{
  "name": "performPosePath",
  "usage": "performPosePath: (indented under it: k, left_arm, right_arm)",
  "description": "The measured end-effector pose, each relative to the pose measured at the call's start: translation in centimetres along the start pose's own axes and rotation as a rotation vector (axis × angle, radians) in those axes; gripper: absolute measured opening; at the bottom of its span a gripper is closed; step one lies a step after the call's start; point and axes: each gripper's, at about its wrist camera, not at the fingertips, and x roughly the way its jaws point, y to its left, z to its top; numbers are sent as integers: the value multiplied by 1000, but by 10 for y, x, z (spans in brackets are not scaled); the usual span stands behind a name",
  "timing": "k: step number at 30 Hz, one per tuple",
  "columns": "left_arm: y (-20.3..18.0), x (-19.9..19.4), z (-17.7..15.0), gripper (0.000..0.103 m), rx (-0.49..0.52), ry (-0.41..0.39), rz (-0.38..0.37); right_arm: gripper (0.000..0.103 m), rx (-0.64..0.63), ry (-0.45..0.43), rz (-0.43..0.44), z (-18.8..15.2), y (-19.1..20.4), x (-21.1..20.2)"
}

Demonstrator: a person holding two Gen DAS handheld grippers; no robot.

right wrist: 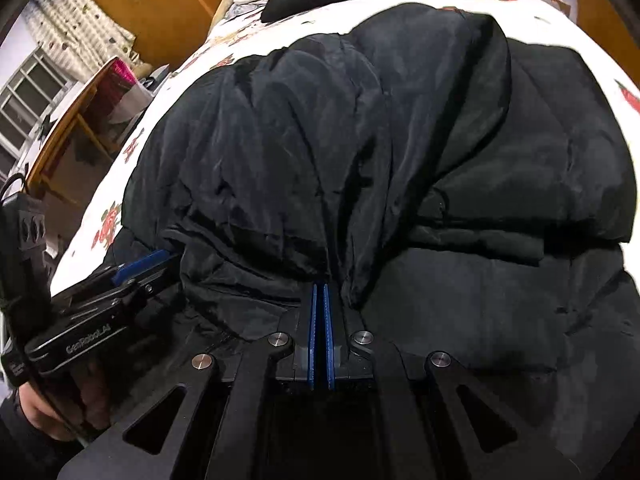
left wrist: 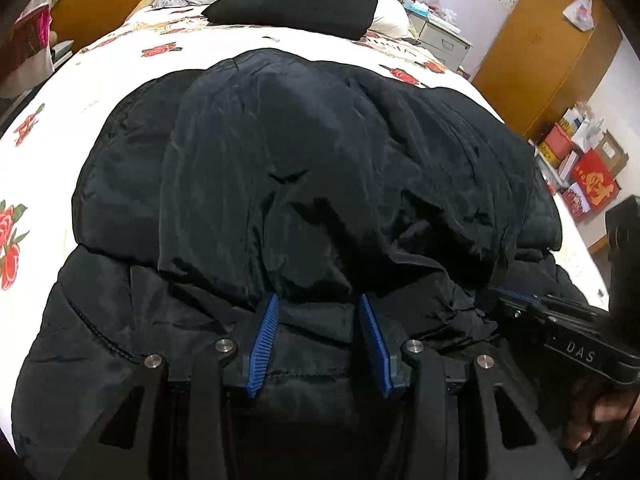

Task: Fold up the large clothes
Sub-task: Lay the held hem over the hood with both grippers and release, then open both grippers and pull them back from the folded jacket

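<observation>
A large black puffer jacket (left wrist: 320,168) lies on the bed, its far part folded back toward me in a thick puffy layer; it fills the right wrist view (right wrist: 400,140) too. My left gripper (left wrist: 320,300) is open, blue pads apart, with the tips at the edge of the folded layer. It shows at the left of the right wrist view (right wrist: 152,260). My right gripper (right wrist: 320,288) is shut, pads together at the folded layer's edge; whether fabric is pinched is hidden. Its body shows at the right of the left wrist view (left wrist: 560,320).
The bed has a white sheet with red roses (left wrist: 60,128). A folded black garment (left wrist: 296,10) lies on white pillows at the head. A wooden wardrobe (left wrist: 540,48), stacked boxes (left wrist: 580,160) and a grey bedside cabinet (left wrist: 444,40) stand right; a wooden desk (right wrist: 68,120) stands left.
</observation>
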Motion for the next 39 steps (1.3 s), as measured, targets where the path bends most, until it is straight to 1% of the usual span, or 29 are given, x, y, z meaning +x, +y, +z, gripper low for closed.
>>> performPosePath:
  k: [3,6,9,13,15,17,19,21,22,25,31,35,39]
  left_arm:
    - [-1,7,2,45,2,7,11]
    - [-5,6,2,45,4,7,18]
    - [-18,-4,5,45,13,7,34]
    - [-29,-33,4,45,17,-43,25]
    - [-34,-52,-1,45,23,-74,24]
    - [-38,-72,-9,45,21,-101,20]
    - [-39,-90,-15,45,23,-129,20]
    - [-41,-110,-25,45,25,-157,21]
    - [-40,-120,-30,45,28,-171,22]
    - [-35,-145,-47,45,36,-200,45]
    - [-32,-186,-75,45,32,-253,75]
    - [-29,-204,-93,45,37,-272,103]
    - [-28,-214,-107,45,42,-274,116]
  right_arm:
    - [3,1,12,-4,0,-2,7]
    - [3,3,20,-7,1,-2,6]
    - [3,-17,10,-37,3,9,-11]
    - [5,-46,-44,-39,-5,22,-48]
    - [10,-55,-78,-36,-13,27,-70]
    - [12,-63,-113,-36,-24,30,-93]
    - [18,-80,-150,-43,-36,32,-116]
    - [34,-97,-188,-55,-48,35,-137]
    - [36,-101,-211,-64,-57,35,-149]
    - [36,-92,-251,-83,-76,32,-176]
    - [36,-57,-300,-113,-110,18,-213]
    - [36,-25,-323,-116,-128,13,-225]
    - [36,6,-331,-122,-142,6,-231]
